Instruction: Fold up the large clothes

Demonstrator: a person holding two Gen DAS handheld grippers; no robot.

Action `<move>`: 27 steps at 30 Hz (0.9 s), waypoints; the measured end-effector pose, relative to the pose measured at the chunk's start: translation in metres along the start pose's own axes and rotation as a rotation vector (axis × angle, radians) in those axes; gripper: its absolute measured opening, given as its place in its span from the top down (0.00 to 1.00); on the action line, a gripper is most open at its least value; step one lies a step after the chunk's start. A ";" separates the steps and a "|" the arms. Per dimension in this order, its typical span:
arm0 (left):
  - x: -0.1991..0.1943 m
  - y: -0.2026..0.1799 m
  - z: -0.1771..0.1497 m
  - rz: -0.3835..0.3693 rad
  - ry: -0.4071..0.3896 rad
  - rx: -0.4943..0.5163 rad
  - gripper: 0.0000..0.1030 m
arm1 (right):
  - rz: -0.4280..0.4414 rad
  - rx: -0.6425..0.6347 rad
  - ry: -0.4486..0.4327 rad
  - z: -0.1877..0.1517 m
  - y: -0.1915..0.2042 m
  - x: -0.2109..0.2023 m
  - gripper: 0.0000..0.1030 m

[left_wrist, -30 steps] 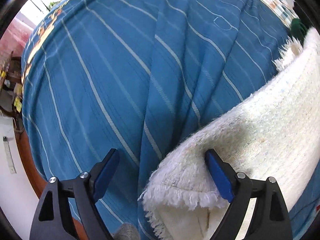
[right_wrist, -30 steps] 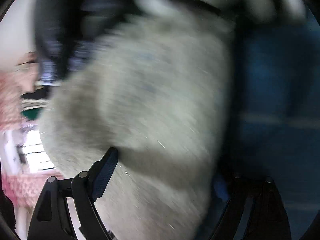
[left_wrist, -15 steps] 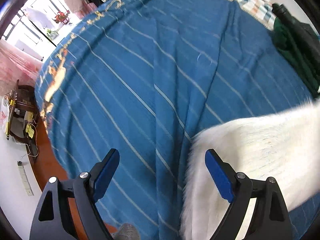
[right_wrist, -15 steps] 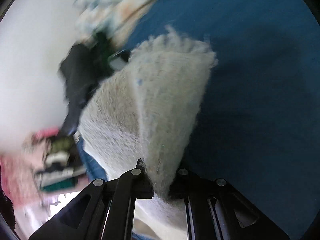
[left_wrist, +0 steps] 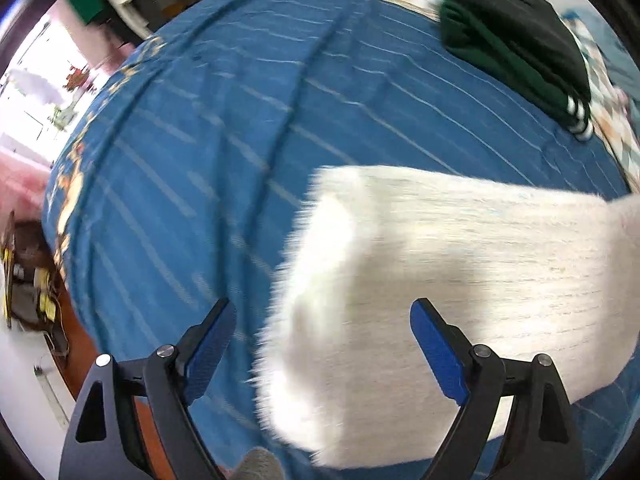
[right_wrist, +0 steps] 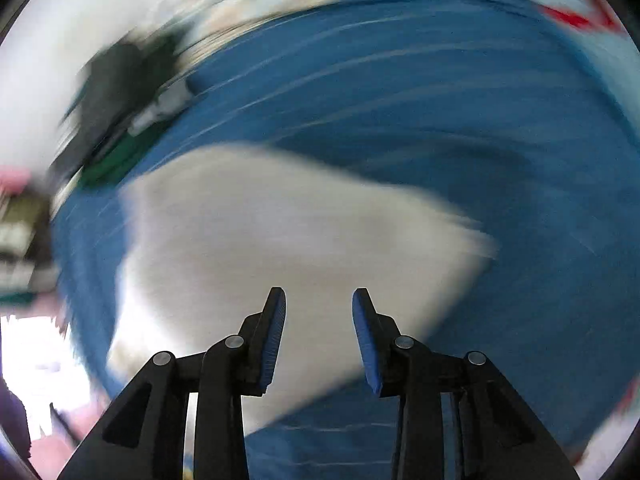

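The right gripper (right_wrist: 319, 334), clamped on the white fuzzy garment (left_wrist: 432, 280) half a second ago, now has its jaws apart like the wide-open left gripper (left_wrist: 322, 346), so the folded piece lies released on the blue striped bedspread (left_wrist: 224, 152)

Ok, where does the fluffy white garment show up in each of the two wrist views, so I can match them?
Left wrist: the white garment fills the lower right, on the blue striped bedspread.
Right wrist: the white garment lies lower centre, blurred, just beyond the open jaws.
Shared landmark: the dark green folded clothes, upper right in the left wrist view, upper left in the right wrist view.
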State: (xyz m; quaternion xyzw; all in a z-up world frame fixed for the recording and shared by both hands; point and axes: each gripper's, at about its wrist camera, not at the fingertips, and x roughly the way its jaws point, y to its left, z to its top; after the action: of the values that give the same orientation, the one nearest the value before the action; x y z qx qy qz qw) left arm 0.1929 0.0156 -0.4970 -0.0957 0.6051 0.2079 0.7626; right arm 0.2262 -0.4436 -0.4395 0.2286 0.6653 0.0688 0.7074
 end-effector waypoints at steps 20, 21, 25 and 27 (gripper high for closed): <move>0.040 0.042 -0.003 -0.238 0.054 -0.245 0.15 | -0.019 -0.133 0.059 0.059 0.058 0.055 0.43; 0.049 0.032 0.003 -0.255 0.042 -0.222 0.15 | -0.017 -0.120 0.068 0.054 0.057 0.058 0.43; 0.078 0.010 0.023 -0.203 0.027 -0.138 0.83 | 0.005 -0.095 0.115 0.040 0.050 0.079 0.43; 0.077 0.008 0.029 -0.215 0.010 -0.124 0.95 | -0.007 -0.132 0.124 0.033 0.067 0.088 0.43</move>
State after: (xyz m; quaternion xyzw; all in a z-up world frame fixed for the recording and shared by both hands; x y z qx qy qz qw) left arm 0.2287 0.0501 -0.5626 -0.2080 0.5811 0.1615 0.7700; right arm 0.2813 -0.3565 -0.4911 0.1742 0.7028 0.1241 0.6785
